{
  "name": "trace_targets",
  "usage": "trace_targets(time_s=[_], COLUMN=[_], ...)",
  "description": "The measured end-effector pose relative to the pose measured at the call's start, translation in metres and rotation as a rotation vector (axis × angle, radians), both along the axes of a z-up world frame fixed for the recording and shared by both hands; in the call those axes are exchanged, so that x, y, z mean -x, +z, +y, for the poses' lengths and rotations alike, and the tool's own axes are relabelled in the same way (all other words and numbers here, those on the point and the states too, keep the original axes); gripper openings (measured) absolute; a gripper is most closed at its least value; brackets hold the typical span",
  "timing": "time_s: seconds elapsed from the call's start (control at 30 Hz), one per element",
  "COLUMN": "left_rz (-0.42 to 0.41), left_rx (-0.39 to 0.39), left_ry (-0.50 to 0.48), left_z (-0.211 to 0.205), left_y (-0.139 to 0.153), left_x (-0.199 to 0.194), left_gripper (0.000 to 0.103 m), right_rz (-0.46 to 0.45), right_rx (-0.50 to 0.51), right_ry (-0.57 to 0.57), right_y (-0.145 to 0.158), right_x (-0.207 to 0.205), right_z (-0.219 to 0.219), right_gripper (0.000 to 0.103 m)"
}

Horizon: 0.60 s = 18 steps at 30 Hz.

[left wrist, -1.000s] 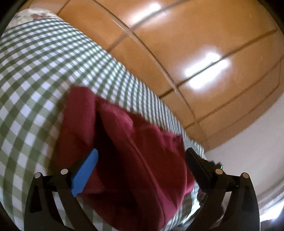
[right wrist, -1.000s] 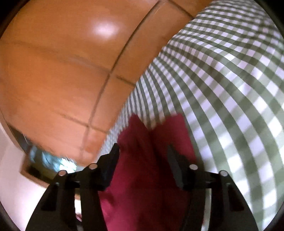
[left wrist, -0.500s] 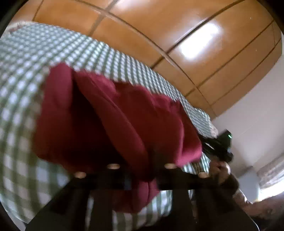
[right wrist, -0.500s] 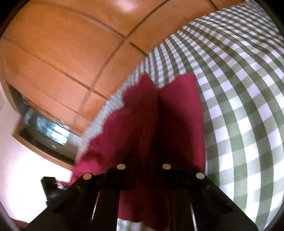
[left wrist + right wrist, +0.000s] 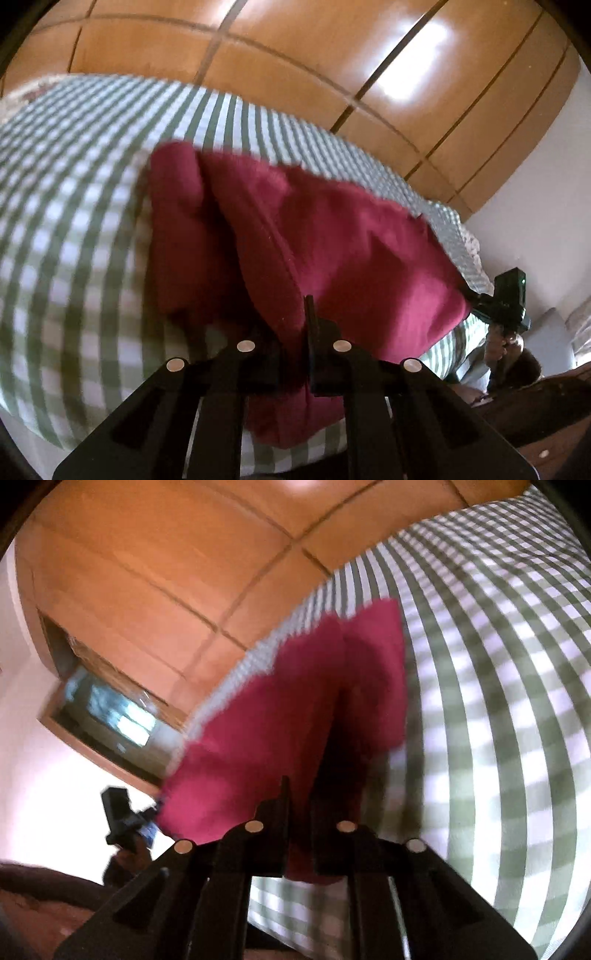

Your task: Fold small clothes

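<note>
A dark red garment lies in folds on the green and white checked cloth. My left gripper is shut on its near edge and holds that edge up. My right gripper is shut on the other end of the same garment, which stretches away over the checked cloth. Each wrist view shows the other gripper at the garment's far end: the right gripper in the left wrist view and the left gripper in the right wrist view.
A wooden panelled wardrobe stands behind the covered surface. A white wall is to the right in the left wrist view. A framed dark screen or window shows on the wall in the right wrist view.
Both grippers were open over the garment a second ago. They have closed on its near edge and lifted it, pulling back so more of the garment and room shows.
</note>
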<state>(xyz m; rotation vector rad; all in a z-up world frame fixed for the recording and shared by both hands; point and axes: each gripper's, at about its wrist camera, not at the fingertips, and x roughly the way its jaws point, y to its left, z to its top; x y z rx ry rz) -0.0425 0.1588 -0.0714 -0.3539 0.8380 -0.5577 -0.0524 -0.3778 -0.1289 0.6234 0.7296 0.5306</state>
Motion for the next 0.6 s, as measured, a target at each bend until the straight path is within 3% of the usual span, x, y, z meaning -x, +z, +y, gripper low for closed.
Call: trace_targets(time_s=[0.03, 0.07, 0.1, 0.13, 0.23, 0.4, 0.5, 0.53, 0.57, 0.6], left_rz=[0.001, -0.008, -0.026, -0.061, -0.084, 0.014, 0.065, 0.079, 0.083, 0.08], left_rx=[0.011, 0.024, 0.036, 0.075, 0.139, 0.126, 0.057, 0.001, -0.047, -0.085], left_ry=[0.004, 0.011, 0.028, 0.046, 0.079, 0.129, 0.155, 0.16, 0.163, 0.168], left_z=[0.001, 0.003, 0.007, 0.013, 0.022, 0.019, 0.008, 0.002, -0.003, -0.007], left_y=[0.002, 0.004, 0.008, 0.016, 0.026, 0.019, 0.01, 0.007, 0.006, 0.005], left_x=[0.001, 0.002, 0.002, 0.002, -0.009, -0.057, -0.08, -0.085, -0.089, -0.09], left_gripper=[0.033, 0.065, 0.08, 0.087, 0.087, 0.087, 0.087, 0.087, 0.081, 0.075], right_rz=[-0.004, -0.018, -0.049, -0.076, -0.123, -0.056, -0.002, 0.018, 0.035, 0.053], right_rx=[0.017, 0.022, 0.038, 0.068, 0.172, 0.246, 0.225, 0.208, 0.209, 0.22], right_ry=[0.006, 0.01, 0.001, -0.015, -0.083, -0.156, -0.165, -0.156, -0.159, -0.171], right_y=[0.002, 0.007, 0.016, 0.025, 0.044, 0.05, 0.04, 0.036, 0.034, 0.031], right_x=[0.0, -0.001, 0.001, -0.001, -0.013, -0.081, -0.118, -0.128, -0.135, -0.141], right_z=[0.003, 0.003, 0.005, 0.006, 0.007, 0.012, 0.009, 0.01, 0.011, 0.013], right_gripper=[0.022, 0.034, 0.041, 0.043, 0.046, 0.048, 0.048, 0.048, 0.046, 0.038])
